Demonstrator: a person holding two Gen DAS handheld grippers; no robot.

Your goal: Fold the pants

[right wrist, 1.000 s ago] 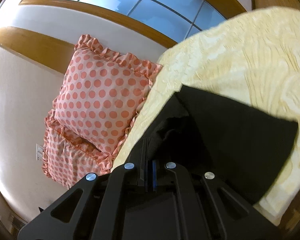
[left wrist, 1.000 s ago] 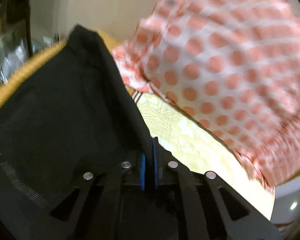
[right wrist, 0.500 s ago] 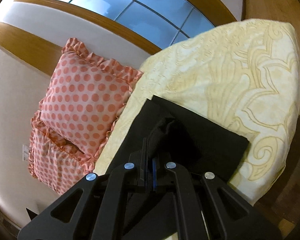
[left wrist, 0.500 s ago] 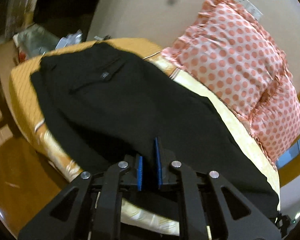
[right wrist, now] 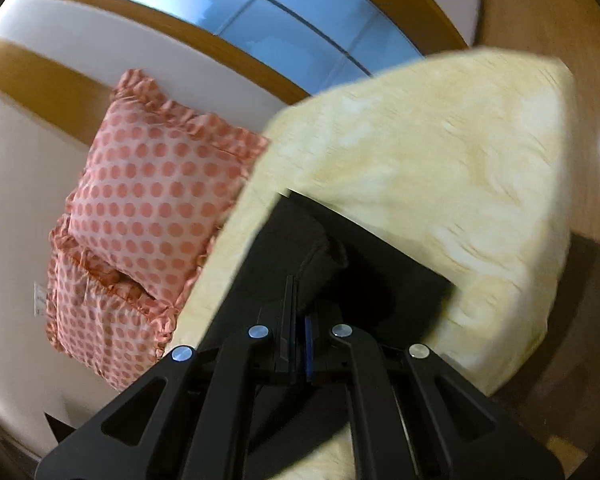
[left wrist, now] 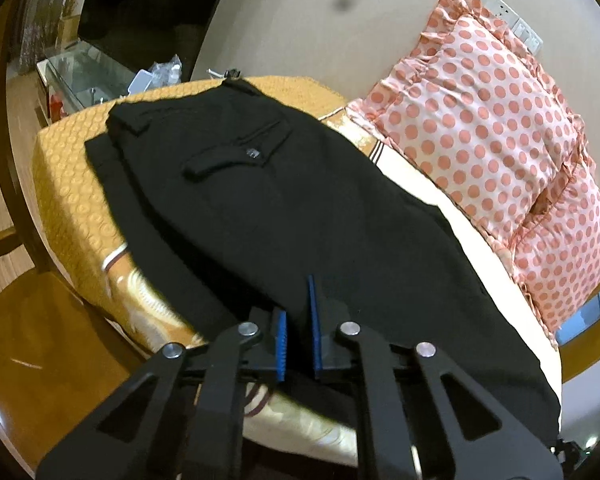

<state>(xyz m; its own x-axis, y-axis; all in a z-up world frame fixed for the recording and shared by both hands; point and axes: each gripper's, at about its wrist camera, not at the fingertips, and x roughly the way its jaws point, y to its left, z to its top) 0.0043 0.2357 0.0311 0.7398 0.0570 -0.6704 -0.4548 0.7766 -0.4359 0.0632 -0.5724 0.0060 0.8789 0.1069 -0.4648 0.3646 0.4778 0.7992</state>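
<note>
Black pants (left wrist: 284, 208) lie spread across the yellow bed (left wrist: 64, 184), back pocket up, waistband at the far left end. My left gripper (left wrist: 298, 320) sits at the near edge of the pants with its blue pads a little apart and black cloth between them. In the right wrist view the leg end of the pants (right wrist: 360, 276) lies on the cream bedspread (right wrist: 440, 168). My right gripper (right wrist: 300, 320) is shut on a bunched fold of the black cloth.
Two pink polka-dot pillows (left wrist: 492, 136) lean on the wall behind the bed; they also show in the right wrist view (right wrist: 152, 200). A glass-topped table with clutter (left wrist: 96, 76) stands past the bed's far end. Wooden floor (left wrist: 40, 340) lies below. A window (right wrist: 260, 12) is above.
The left gripper has pulled back from the pants and its pads have parted. The pants now lie spread flat. The right gripper has kept its hold and shifted a little over the bed.
</note>
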